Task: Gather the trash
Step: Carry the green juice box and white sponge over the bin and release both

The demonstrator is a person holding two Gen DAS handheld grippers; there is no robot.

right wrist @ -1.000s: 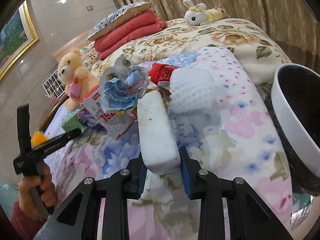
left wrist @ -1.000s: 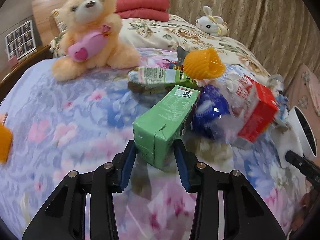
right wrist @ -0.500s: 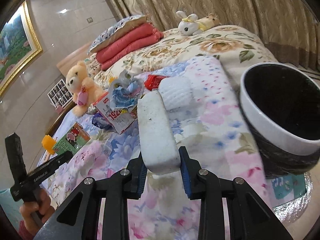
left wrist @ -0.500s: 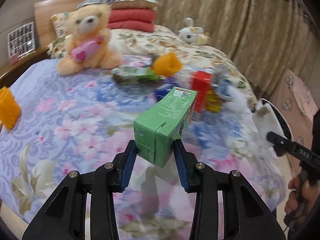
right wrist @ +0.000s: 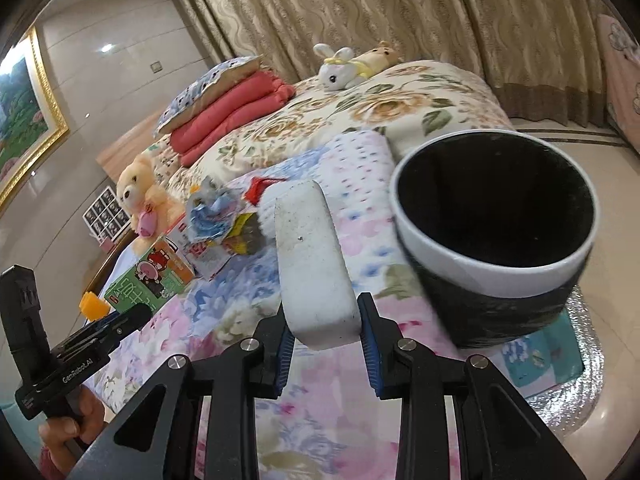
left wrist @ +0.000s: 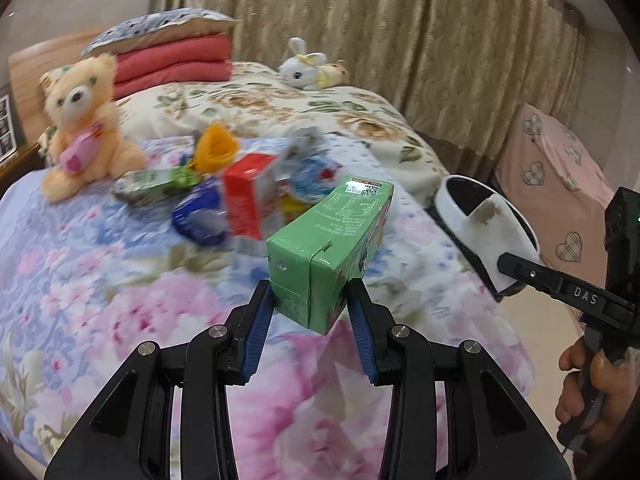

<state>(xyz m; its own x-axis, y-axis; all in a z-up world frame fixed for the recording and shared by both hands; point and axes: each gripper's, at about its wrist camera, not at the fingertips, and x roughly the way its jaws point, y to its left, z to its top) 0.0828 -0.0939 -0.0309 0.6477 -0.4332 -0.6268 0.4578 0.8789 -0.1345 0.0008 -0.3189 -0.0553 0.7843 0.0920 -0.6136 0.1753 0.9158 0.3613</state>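
Note:
My left gripper [left wrist: 310,316] is shut on a green drink carton [left wrist: 332,248] and holds it above the bed's floral cover; the carton also shows in the right wrist view [right wrist: 150,280]. My right gripper [right wrist: 324,330] is shut on a white foam block [right wrist: 314,264], held beside the open black bin with a white rim [right wrist: 496,236]. In the left wrist view the foam block [left wrist: 492,236] hangs at the bin's rim [left wrist: 448,196]. More trash lies on the bed: a red carton [left wrist: 250,196], a blue wrapper [left wrist: 200,216], a green packet [left wrist: 156,184], an orange cup [left wrist: 216,148].
A teddy bear [left wrist: 80,120] sits at the left on the bed, a toy rabbit [left wrist: 304,70] at the back, red folded blankets [left wrist: 172,64] by the headboard. A pink chair [left wrist: 560,168] stands right of the bin. Curtains hang behind.
Both grippers have lifted away from the trash pile and swung right toward the bin. The foam block now sits next to the bin's rim; the green carton is higher above the bed.

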